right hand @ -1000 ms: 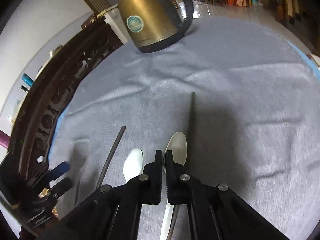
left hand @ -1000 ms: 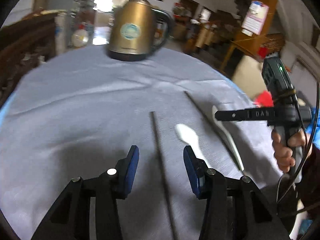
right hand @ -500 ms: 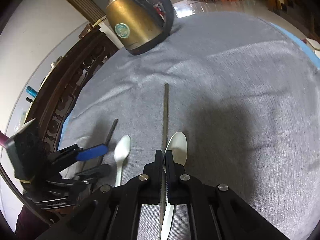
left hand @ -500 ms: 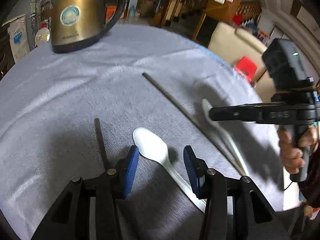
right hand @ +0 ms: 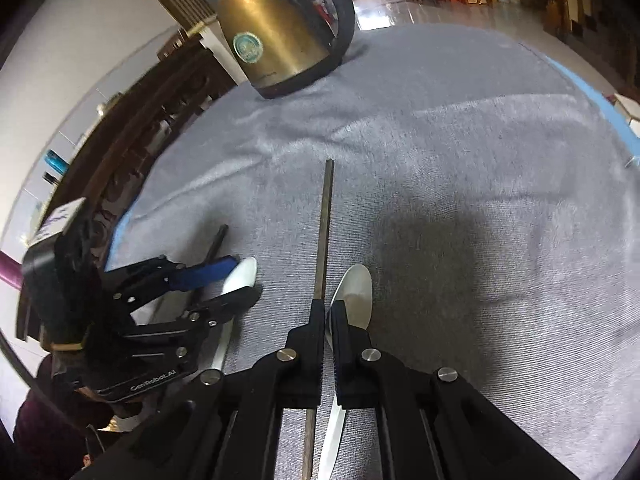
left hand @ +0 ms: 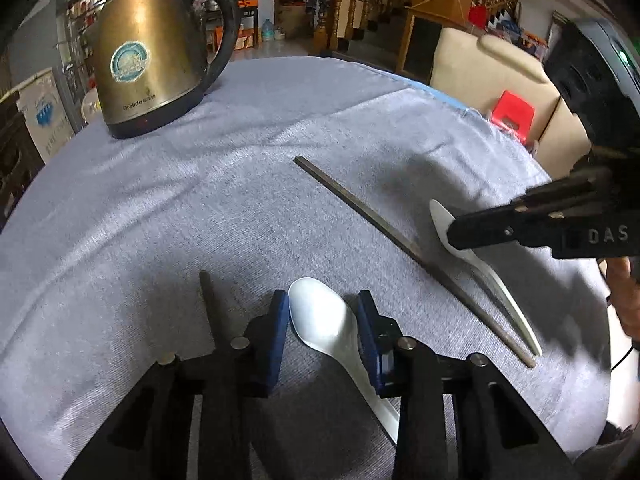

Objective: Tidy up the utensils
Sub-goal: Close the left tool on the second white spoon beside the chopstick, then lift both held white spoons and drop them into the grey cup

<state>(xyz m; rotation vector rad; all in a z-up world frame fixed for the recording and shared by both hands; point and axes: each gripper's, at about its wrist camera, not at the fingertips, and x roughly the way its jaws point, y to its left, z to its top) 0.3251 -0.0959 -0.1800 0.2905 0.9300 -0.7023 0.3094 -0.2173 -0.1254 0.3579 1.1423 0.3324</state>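
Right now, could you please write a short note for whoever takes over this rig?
Left claw: open, low over the cloth, fingers either side of the near white spoon; not gripped.
Right claw: shut, empty, hovering above the long chopstick and the second spoon.
The short chopstick lies left of the left claw. The kettle stands at the far side.
Done: nothing is grouped.
Left: grasp the spoon, then pair spoons and chopsticks.

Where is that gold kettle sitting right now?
The gold kettle stands upright at the far edge of the grey tablecloth, upper left in the left wrist view, well beyond the spoons and chopsticks.
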